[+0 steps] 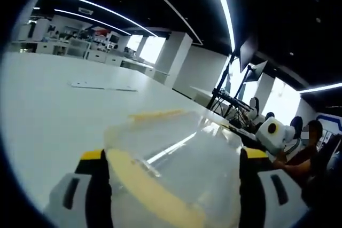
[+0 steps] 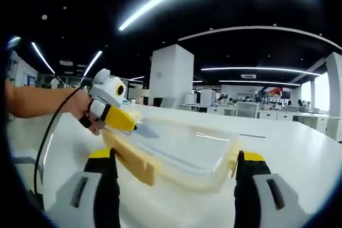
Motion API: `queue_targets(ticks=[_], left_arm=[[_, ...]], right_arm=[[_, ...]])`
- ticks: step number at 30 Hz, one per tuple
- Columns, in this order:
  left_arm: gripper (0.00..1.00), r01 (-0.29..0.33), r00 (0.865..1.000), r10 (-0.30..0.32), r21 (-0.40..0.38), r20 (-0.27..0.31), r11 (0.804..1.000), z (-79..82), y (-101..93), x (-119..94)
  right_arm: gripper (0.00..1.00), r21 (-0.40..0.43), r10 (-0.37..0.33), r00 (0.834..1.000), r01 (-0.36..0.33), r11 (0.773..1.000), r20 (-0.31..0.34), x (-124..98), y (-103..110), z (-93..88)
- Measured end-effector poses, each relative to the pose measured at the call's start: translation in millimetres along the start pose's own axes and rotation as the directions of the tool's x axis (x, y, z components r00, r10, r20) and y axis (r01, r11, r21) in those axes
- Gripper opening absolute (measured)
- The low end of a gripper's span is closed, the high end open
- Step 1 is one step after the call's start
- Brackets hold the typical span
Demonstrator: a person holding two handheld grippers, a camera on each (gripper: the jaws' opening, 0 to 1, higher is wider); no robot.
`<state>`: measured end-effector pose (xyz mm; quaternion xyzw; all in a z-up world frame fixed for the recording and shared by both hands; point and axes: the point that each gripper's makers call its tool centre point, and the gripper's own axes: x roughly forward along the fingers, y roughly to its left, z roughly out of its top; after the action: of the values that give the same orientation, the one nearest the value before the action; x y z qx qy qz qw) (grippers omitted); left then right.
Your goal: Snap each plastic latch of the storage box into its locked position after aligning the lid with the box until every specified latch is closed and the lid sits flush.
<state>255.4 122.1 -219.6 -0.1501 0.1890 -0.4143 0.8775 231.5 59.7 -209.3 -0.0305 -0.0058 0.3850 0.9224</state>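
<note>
The lid (image 2: 184, 150) is clear plastic with yellow latches (image 2: 131, 158) along its edges; it is held up off the white table (image 2: 299, 153), tilted, spanning between both grippers. In the right gripper view the right gripper (image 2: 173, 185) has its jaws set wide, one at each side of the lid's near end, with the lid's edges against the jaw tips; whether they actually press it I cannot tell. The left gripper (image 2: 125, 121) enters that view from the left, its yellow tip on the lid's far corner; a bare forearm (image 2: 40, 102) and a black cable (image 2: 51, 137) trail behind it. In the left gripper view the left gripper (image 1: 173, 182) also stands wide, the lid (image 1: 176, 158) lying between its jaws and close to the lens; a firm grip cannot be confirmed. Beyond lie desks, white pillars (image 2: 171, 76), ceiling light strips (image 1: 222, 4) and a seated person (image 1: 307, 150).
</note>
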Motion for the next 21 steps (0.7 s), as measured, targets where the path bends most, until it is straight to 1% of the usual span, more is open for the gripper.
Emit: queue_targets(ticks=[13,14,15,16,18,19,21], left_arm=[[1.00,-0.010,1.000,0.010,-0.008,0.011,1.000,-2.8,-4.4,-3],[1.00,-0.008,1.000,0.008,-0.009,0.008,1.000,-2.9,-5.6,-3],[1.00,-0.011,1.000,0.011,-0.002,0.014,1.000,-1.7,-6.0,-3],[1.00,-0.012,1.000,0.012,-0.003,0.021,1.000,-0.5,-4.9,-4],[1.00,-0.013,1.000,0.013,-0.004,0.026,1.000,0.9,-3.1,-5],[1.00,-0.013,1.000,0.014,-0.004,0.026,1.000,2.2,-1.1,-5],[1.00,-0.014,1.000,0.014,-0.002,0.025,1.000,2.9,-0.1,-4]], right_arm=[[0.85,-0.001,-0.005,1.000,0.005,1.000,0.024,3,0,-0.8],[0.85,-0.020,-0.024,0.999,0.024,0.999,0.027,5,-1,0.1],[0.86,-0.031,-0.026,0.999,0.027,0.999,0.034,6,-3,1.5],[0.86,-0.026,-0.026,0.999,0.027,0.999,0.036,7,-5,1.4],[0.88,-0.025,-0.025,0.999,0.026,0.999,0.042,4,-1,-0.4],[0.88,-0.024,0.019,0.999,-0.018,1.000,0.042,4,7,0.2],[0.89,-0.023,0.020,0.999,-0.019,1.000,0.039,2,9,0.2]])
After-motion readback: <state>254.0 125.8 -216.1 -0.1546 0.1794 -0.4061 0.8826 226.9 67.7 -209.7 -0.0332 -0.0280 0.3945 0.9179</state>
